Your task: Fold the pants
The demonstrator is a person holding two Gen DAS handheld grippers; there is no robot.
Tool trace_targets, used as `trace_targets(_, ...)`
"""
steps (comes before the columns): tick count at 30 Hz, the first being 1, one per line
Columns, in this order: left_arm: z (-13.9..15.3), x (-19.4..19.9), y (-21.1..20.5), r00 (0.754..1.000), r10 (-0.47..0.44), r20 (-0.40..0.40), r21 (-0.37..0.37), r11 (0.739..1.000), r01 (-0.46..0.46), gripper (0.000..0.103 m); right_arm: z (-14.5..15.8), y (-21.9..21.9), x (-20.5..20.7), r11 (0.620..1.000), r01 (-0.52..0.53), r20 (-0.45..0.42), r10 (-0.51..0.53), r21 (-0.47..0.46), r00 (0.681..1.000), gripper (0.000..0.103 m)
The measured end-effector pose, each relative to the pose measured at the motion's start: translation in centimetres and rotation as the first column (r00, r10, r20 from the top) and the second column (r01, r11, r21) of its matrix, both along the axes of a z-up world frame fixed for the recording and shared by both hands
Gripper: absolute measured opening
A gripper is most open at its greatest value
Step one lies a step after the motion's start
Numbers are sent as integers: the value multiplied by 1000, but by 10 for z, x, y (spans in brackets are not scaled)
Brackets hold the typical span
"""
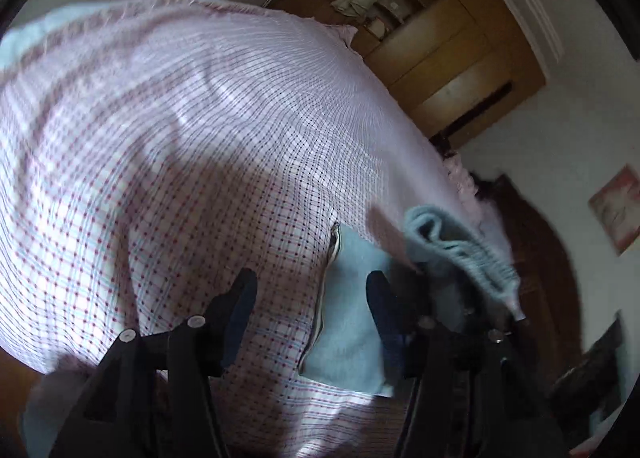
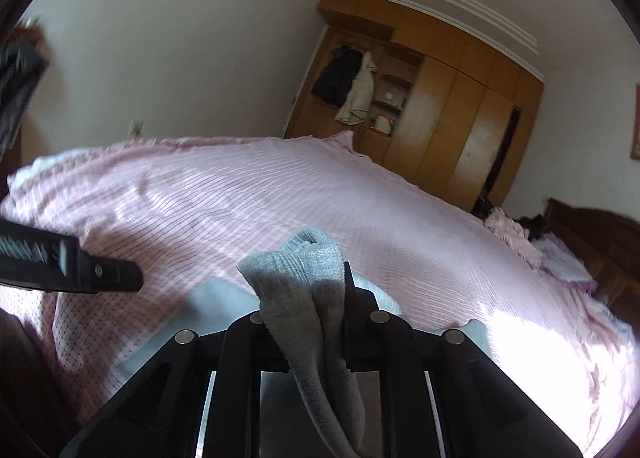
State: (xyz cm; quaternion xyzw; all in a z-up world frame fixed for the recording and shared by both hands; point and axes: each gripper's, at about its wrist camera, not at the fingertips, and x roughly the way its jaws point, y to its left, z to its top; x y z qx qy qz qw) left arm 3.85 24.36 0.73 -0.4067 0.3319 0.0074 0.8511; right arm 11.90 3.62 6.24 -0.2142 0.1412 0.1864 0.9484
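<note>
Fingers of the right gripper [image 2: 304, 298] pinch a bunched fold of the grey-blue pants [image 2: 304, 282] above the bed [image 2: 360, 193], the left gripper [image 1: 312, 298] spread and empty, so folding looks barely begun.

Inventory by count. One pair of pale grey-blue knitted pants [image 2: 308, 298], with a ribbed cuff. One bed spread with one pink checked cotton sheet [image 1: 180, 137]. Two black two-finger grippers: the left gripper [image 1: 312, 298] and the right gripper [image 2: 304, 322]. One tall honey-coloured wooden wardrobe [image 2: 460, 109]. Two garments hanging at its open section: one dark jacket [image 2: 336, 73] and one cream jacket [image 2: 360, 93]. One reddish framed picture [image 1: 616, 205] on the white wall. One dark wooden headboard [image 2: 592, 225].
</note>
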Motion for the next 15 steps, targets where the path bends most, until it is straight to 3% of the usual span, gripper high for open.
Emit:
trace_targets(5,3,-11,13,998,32,58,-33,999,-30,60,-25,28,-4,997,-25,-2,25,-75,1000,9)
trace_targets(13,1,-1,7,1000,28,2,14,1000,-28,60,-39,33,-18,995,-56,43,59,-80,997,9)
trace_targets(15,-3,7,5,1000,25,-19,7,1000,-25,60,-42,33,-16,995,-63,21,64,-80,998,9)
